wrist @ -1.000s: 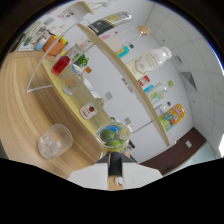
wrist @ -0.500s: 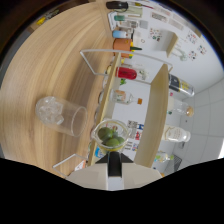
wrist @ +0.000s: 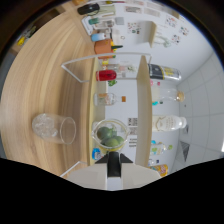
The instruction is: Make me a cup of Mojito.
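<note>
I have the tool (wrist: 113, 161) pinching a small clear glass jar of green lime pieces (wrist: 110, 136), both fingers pressed on it just below its rim. My view is rolled hard over, so the light wooden desk (wrist: 40, 80) runs up one side. A clear glass tumbler filled with ice cubes (wrist: 52, 128) stands on that desk just beside the held jar, and I judge that is where the lime should go. Beyond the jar are a wooden shelf (wrist: 143, 95), a jar with red contents (wrist: 107, 75) and several bottles, among them a dark-capped clear bottle (wrist: 162, 73). My worry is the tilt: with the jar open, lime could spill short of the tumbler. The pinch sits low on smooth glass, so it may slip, or knock the tumbler over
</note>
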